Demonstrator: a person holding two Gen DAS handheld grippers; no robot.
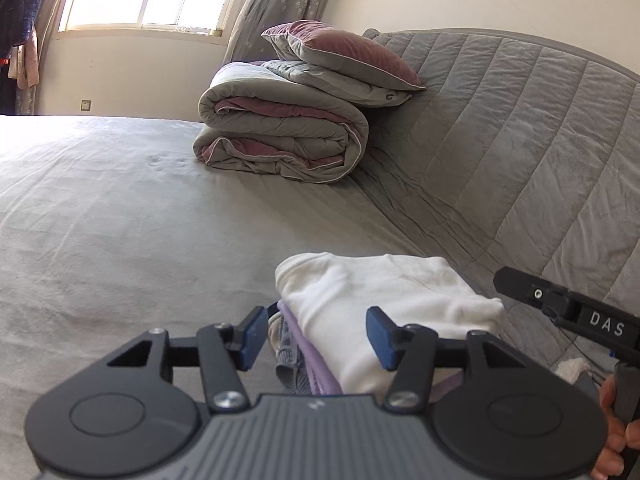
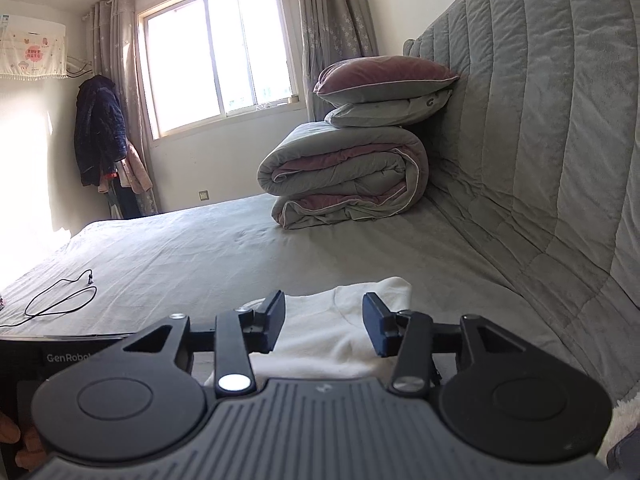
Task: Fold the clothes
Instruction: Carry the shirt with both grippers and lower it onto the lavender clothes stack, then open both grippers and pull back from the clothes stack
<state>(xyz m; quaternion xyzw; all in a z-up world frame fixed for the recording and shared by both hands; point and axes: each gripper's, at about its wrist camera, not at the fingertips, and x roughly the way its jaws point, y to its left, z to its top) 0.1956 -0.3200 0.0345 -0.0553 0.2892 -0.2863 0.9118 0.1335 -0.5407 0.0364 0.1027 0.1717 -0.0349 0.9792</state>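
Observation:
A folded white garment (image 1: 384, 300) lies on top of a small stack on the grey bed, over a purple piece (image 1: 308, 356) and a blue denim piece (image 1: 286, 354). My left gripper (image 1: 318, 336) hovers just in front of the stack's left end, open, with its blue pads apart and pressing on nothing. The right gripper's black body (image 1: 560, 304) shows at the right edge, held by a hand (image 1: 612, 420). In the right wrist view the white garment (image 2: 332, 344) lies flat beyond my right gripper (image 2: 325, 328), which is open and holds nothing.
A rolled grey-and-mauve duvet (image 1: 280, 136) with two pillows (image 1: 352, 56) sits at the head of the bed against the quilted headboard (image 1: 520, 140). A black cable (image 2: 60, 296) lies on the sheet (image 2: 192, 248) at far left. A dark jacket (image 2: 98, 132) hangs by the window.

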